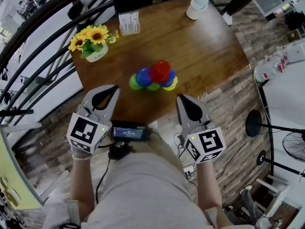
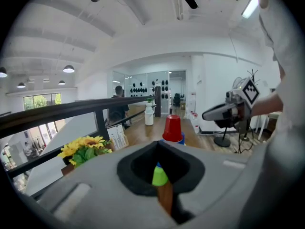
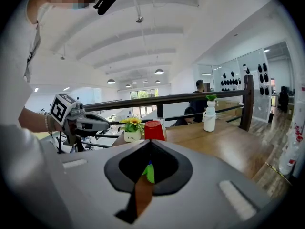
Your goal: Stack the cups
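In the head view, a black railing [image 1: 43, 56] curves along the upper left of the frame, beside a round wooden table [image 1: 209, 56]. On the left part of the table a white pot of sunflowers [image 1: 93, 43] is set. Just right of it, near the far edge, a small upright card [image 1: 128, 23] is placed.

Left of centre, in the lower half of the frame, the left tool [image 1: 104, 93] is held at the table's near edge and pointed toward the middle. Its jaws are closed together with nothing gripped, and only a thin slit is left between them in the left gripper view. Between the two hands, a small device with a lit screen [image 1: 128, 131] is seen in front of the person's body.

Near the middle of the table the cups [image 1: 153, 78] are gathered in a tight cluster, touching one another and apart from both tools. A green cup [image 1: 135, 83] and a blue cup [image 1: 144, 77] are found on the left of the cluster and a yellow cup [image 1: 172, 85] on the right. A red cup [image 1: 160, 71] is set upside down on top.

Right of centre, the right tool [image 1: 183, 101] is held at the near edge, its jaws likewise pressed shut and empty. At the upper right of the table a white bottle with a green plant [image 1: 198, 6] is stood. At the far right a fan [image 1: 293, 147] is seen on the floor.
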Demonstrator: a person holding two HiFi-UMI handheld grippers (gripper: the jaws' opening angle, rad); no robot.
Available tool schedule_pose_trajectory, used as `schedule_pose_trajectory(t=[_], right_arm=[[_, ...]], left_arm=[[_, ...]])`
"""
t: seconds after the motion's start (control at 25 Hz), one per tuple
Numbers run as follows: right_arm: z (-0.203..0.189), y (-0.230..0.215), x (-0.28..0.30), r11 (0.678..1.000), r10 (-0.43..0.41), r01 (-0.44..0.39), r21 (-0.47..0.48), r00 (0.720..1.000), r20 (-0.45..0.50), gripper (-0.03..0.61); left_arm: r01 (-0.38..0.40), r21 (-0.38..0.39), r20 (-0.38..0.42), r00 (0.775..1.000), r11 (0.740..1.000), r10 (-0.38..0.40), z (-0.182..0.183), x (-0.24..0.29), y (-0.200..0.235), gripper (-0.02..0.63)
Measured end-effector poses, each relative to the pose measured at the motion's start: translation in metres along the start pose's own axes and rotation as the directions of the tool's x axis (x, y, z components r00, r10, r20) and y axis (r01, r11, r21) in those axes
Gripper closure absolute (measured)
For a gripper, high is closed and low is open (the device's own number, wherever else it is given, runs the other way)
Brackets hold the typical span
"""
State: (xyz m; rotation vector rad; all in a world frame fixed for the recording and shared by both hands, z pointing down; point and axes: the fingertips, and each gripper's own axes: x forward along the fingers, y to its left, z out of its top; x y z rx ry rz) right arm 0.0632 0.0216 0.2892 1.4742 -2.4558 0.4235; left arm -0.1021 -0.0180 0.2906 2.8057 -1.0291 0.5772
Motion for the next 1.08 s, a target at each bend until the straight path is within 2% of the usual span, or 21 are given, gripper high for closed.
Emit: schedule_pose_trajectory(t=[0.6,1.08], right_arm=[[0.0074,0.0046,-0.0011,0.996,-0.004,0.003,-0.087,1.000,-0.006,0.575],[0.0085,-0.0024,-0.0042,0.996,-0.033,0.034,-0.078,0.999,0.005,0.575]], left_arm=[[0.006,0.008,0.004,1.000,1.000,-0.006,0.0023,0.0010,-0.0039,0.618],[0.009,0.020,0.016,1.000,1.000,-0.010,0.0080,0.0002,-0.0053,0.618]])
